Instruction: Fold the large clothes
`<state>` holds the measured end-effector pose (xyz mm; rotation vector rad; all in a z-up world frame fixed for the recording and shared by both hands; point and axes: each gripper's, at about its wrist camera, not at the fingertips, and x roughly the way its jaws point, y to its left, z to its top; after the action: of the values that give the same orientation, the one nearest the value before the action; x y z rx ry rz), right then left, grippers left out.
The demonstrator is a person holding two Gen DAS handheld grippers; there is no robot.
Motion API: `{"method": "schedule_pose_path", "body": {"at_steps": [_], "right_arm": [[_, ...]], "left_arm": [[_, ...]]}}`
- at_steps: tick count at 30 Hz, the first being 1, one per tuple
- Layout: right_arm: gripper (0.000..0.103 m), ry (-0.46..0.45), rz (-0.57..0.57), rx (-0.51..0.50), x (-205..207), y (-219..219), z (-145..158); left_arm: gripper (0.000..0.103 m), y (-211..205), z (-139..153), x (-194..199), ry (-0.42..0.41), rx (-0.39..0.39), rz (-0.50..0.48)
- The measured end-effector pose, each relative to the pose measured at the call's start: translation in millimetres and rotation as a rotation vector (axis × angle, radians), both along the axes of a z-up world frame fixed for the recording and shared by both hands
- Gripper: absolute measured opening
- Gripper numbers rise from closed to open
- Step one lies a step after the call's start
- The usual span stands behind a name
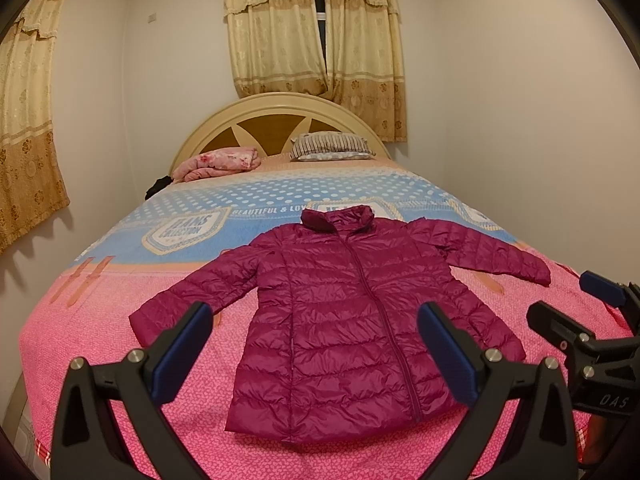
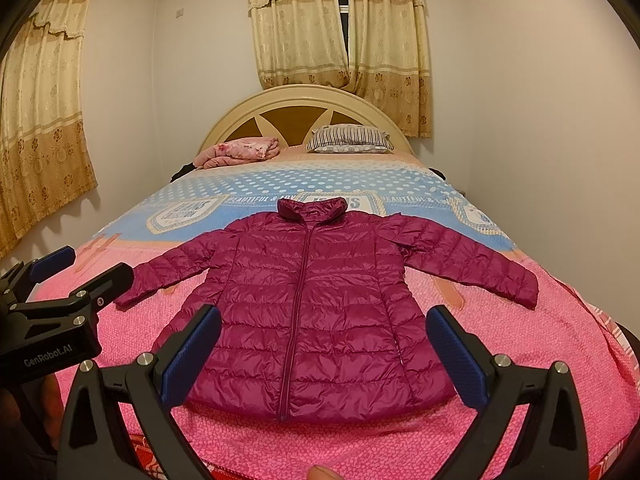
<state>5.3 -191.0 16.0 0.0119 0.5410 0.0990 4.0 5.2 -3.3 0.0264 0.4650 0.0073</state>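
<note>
The bed [image 1: 120,360] fills most of the room, its right side close against the wall and its left side leaving a narrow strip by the curtain [image 1: 28,120]. A pink and blue bedspread [image 2: 560,340] covers it to the near edge. At the far end stands an arched headboard [image 1: 276,108], with a second curtain [image 1: 316,28] behind it.

The jacket [image 1: 340,320], a magenta quilted one, lies flat on the near half of the bed, front up, zip closed, collar toward the headboard and hem near the foot edge. Both sleeves are spread out to the sides; the right cuff [image 2: 524,292] ends short of the bed's right edge, and the left cuff [image 1: 144,324] lies well inside the left edge. Bare bedspread is open all round the jacket, widest beyond the collar.

A striped pillow [image 2: 348,140] and a folded pink blanket [image 2: 240,152] sit at the headboard, apart from each other and well apart from the jacket. Something dark [image 1: 158,186] lies at the left edge by the blanket; I cannot tell what.

The left tongs [image 1: 316,344] hang above the hem, spread wide and empty. The right tongs [image 2: 324,344] hover beside them, likewise wide and gripping nothing. Neither touches the jacket.
</note>
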Motion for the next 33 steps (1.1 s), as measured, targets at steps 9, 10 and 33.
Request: {"method": "schedule_pose_path", "body": {"at_steps": [9, 10, 33], "right_arm": [[0.102, 0.056, 0.036, 0.076, 31, -25, -37], [0.102, 0.063, 0.021, 0.087, 37, -31, -44], [0.074, 0.290, -0.601, 0.299, 201, -358, -168]], "left_arm": [[0.103, 1, -18, 18, 0.037, -0.041, -0.034], [0.103, 0, -22, 23, 0.041, -0.031, -0.035], [0.103, -16, -136, 181, 0.198, 0.100, 0.021]]}}
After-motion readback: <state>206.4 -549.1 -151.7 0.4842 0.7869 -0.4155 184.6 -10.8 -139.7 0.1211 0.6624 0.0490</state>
